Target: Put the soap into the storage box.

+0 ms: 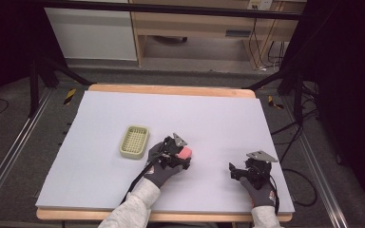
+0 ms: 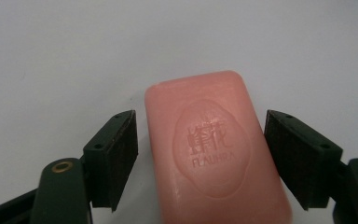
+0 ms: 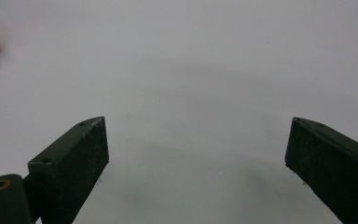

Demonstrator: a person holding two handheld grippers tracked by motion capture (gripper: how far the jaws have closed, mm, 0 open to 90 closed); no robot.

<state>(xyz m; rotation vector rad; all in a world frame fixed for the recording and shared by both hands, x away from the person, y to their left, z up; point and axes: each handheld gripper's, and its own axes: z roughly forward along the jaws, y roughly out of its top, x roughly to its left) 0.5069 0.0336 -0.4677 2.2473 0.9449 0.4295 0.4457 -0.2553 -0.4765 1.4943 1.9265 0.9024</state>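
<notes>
Pale grey board (image 1: 123,185) covers the table, with a wooden cabinet and dark floor along the top of the high view. Low and centre in that view, the left gripper (image 1: 186,156) sits around a pink soap (image 1: 185,152). In the left gripper view its jaws stand apart, one on each long side of the bar, which fills the lower middle of the frame with its stamped face up. A thin gap shows on each side, so the bar is straddled, not clamped; it appears to lie flat on the board. That placement suits a sideways pinch across the narrow width, the firmest hold a slippery bar allows.

Just left of it in the high view lies a green tray (image 1: 134,141) with a slotted floor, close by but not touching. It is probably the bar's destination, and its nearness keeps any carry short.

The right gripper (image 1: 233,171) rests low and right in the high view, well apart from the soap. Its own view shows the jaws wide apart over bare board, with a pink sliver of the soap at the upper left edge, so it seems parked out of the way.
</notes>
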